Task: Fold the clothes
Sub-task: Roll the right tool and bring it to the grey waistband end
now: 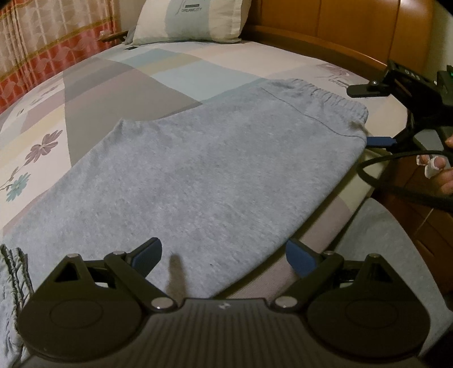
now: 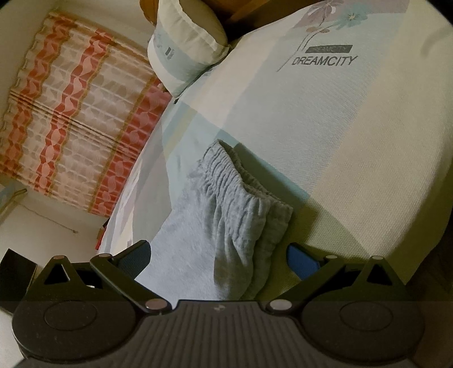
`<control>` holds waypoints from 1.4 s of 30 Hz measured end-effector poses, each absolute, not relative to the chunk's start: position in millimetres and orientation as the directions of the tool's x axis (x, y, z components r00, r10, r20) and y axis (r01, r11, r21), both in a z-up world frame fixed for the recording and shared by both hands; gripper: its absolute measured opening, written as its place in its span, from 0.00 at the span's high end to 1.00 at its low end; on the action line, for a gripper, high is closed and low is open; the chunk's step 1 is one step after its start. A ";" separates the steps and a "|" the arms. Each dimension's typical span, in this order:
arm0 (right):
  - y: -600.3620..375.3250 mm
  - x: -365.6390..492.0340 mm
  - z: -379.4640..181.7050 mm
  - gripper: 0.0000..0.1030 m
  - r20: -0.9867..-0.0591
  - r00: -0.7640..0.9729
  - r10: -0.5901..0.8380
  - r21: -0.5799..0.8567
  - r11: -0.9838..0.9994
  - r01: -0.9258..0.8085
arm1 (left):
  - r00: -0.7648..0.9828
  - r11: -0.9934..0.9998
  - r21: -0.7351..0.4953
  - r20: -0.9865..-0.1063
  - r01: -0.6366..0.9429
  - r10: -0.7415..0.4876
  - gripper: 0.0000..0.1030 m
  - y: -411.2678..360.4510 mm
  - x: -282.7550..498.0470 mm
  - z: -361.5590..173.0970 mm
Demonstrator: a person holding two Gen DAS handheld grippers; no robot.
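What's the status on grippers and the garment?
Left gripper open, over near edge. Right gripper open, at the waistband. Grey sweatpants flat on bed. Nothing blocking.

Grey pants [image 1: 198, 175] flat on patterned bed [image 1: 175, 68], left gripper [image 1: 223, 254] fingers [image 1: 147, 256] spread

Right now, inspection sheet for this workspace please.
Surface: bed, patterned sheet.
Job's things: grey pants flat on the bed, near its edge; waistband bunched.
Clutter: nothing seen.
Grippers: left gripper open over the pants; right gripper open, at the waistband end.
Cables: black cable loops by the right gripper.
Surroundings: pillow, wooden headboard, curtain.
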State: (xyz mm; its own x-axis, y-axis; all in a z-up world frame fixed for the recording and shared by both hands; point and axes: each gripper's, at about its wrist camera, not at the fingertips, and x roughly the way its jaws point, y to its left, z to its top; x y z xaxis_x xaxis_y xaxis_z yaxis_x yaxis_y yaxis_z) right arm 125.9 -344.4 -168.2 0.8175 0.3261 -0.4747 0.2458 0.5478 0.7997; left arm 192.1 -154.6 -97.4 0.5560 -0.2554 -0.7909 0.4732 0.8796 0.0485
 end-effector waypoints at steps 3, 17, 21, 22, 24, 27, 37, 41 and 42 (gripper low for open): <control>-345.4 127.2 -168.9 0.00 -0.472 0.818 0.327 0.802 0.546 0.244 | 0.556 0.880 0.050 -0.792 0.472 -0.253 0.08 -155.3 191.9 -97.1; -349.8 130.2 -174.1 0.00 -0.437 0.812 0.386 0.842 0.493 0.219 | 0.550 0.876 0.049 -0.794 0.480 -0.257 0.08 -158.7 192.6 -96.0; -362.1 130.8 -179.9 0.00 -0.398 0.839 0.371 0.881 0.411 0.236 | 0.552 0.878 0.048 -0.794 0.476 -0.256 0.08 -157.9 190.8 -95.4; -363.9 130.8 -180.7 0.00 -0.394 0.842 0.369 0.885 0.399 0.239 | 0.552 0.880 0.046 -0.794 0.473 -0.255 0.08 -157.3 190.5 -95.3; -364.2 130.6 -181.3 0.00 -0.396 0.840 0.372 0.883 0.404 0.237 | 0.553 0.884 0.039 -0.793 0.466 -0.256 0.08 -155.9 190.2 -95.3; -359.6 128.5 -183.8 0.00 -0.391 0.832 0.393 0.891 0.388 0.236 | 0.552 0.887 0.031 -0.793 0.460 -0.259 0.08 -154.4 190.4 -96.0; -356.5 122.3 -194.9 0.00 -0.342 0.833 0.434 0.932 0.266 0.245 | 0.552 0.884 0.016 -0.787 0.467 -0.277 0.08 -152.3 187.0 -96.6; -361.0 117.7 -198.4 0.00 -0.316 0.853 0.416 0.945 0.215 0.246 | 0.556 0.893 0.004 -0.784 0.450 -0.277 0.08 -147.6 186.5 -95.9; -360.4 117.5 -197.0 0.00 -0.316 0.853 0.415 0.945 0.223 0.241 | 0.557 0.894 0.002 -0.783 0.448 -0.277 0.08 -146.7 186.3 -95.7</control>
